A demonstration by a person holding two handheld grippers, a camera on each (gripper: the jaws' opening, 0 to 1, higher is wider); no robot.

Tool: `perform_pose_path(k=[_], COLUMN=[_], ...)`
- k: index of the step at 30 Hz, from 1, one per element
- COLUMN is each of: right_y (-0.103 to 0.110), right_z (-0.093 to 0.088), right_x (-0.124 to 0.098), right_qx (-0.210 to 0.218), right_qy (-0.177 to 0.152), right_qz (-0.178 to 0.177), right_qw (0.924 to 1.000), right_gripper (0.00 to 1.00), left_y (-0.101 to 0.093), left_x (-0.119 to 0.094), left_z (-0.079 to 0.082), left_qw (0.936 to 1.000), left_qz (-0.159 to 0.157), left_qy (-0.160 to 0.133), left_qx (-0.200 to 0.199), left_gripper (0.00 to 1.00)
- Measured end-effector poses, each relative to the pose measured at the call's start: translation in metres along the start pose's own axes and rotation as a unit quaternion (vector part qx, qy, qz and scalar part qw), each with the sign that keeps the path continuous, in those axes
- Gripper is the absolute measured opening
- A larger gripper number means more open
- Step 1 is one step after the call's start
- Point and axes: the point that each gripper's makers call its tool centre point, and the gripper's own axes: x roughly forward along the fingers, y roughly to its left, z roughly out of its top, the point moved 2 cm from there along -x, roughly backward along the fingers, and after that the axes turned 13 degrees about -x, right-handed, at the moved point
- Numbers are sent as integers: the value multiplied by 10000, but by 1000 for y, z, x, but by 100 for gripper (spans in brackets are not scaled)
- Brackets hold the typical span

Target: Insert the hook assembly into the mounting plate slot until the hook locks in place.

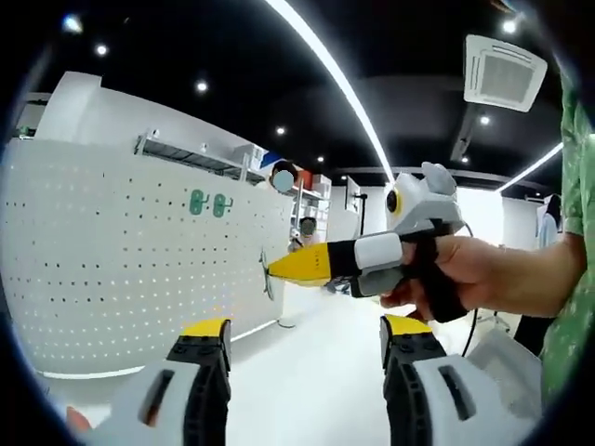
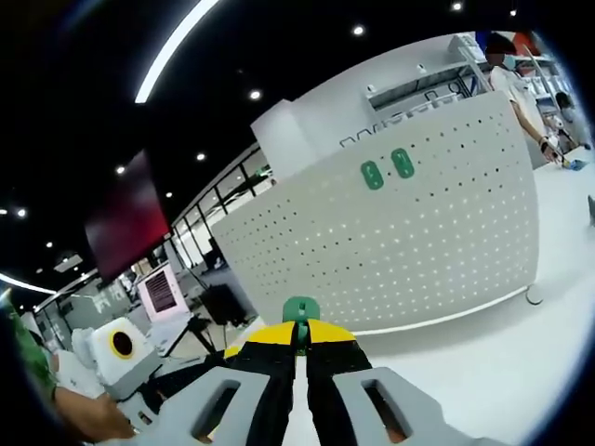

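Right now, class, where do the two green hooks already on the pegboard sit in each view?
Left gripper view: the green hooks sit upper left of centre, on the pegboard.
Right gripper view: the green hooks sit upper right of centre.
Shared landmark: the white pegboard.

— What do my grippers look like?
— My left gripper [image 1: 305, 348] has pale grey jaws with black inner faces and yellow tips. My right gripper [image 2: 299, 346] matches, its body white with a yellow-ringed lens and a black handle.
— And my clothing?
— A green short sleeve [image 1: 578, 167] with a light pattern.
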Motion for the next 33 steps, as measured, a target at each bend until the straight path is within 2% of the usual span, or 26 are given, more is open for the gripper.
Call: perform_pose_path(k=[2, 4, 7, 10, 12, 14, 26, 30, 33], right_y=[0, -1, -1, -2, -3, -3, -12, -14, -17], right_z=[-1, 0, 0, 0, 0, 0, 2, 4, 5], right_x=[1, 3, 5, 6, 8, 9, 23, 30, 37], right_qx=[-52, -148, -299, -351, -420, -495, -1142, -1510, -1895], right_qy=[0, -11, -11, -17, -23, -29, -105, -130, -98], right_qz=[-15, -28, -74, -85, -102, -109, -299, -420, -554], right_qw=[10000, 9999, 9995, 9993, 9991, 9987, 9929, 9876, 9803], right_gripper=[2, 2, 2, 2, 2, 2, 2, 2, 2], left_y=[1, -2, -3, -2, -1, -2, 0, 3, 5], left_x=[-1, -4, -5, -7, -8, -10, -21, -25, -27], left_z=[-3, -1, -1, -3, -4, -6, -8, -10, -11], left_qw=[9997, 9998, 9996, 9993, 9989, 9983, 9979, 9975, 9974], left_qz=[70, -6, -10, -5, 22, -27, 38, 92, 122], left_qy=[182, 146, 233, 321, 368, 470, 550, 590, 605], left_qx=[-128, -102, -151, -194, -298, -344, -350, -373, -377], left_gripper=[82, 80, 91, 93, 100, 100, 100, 100, 100])
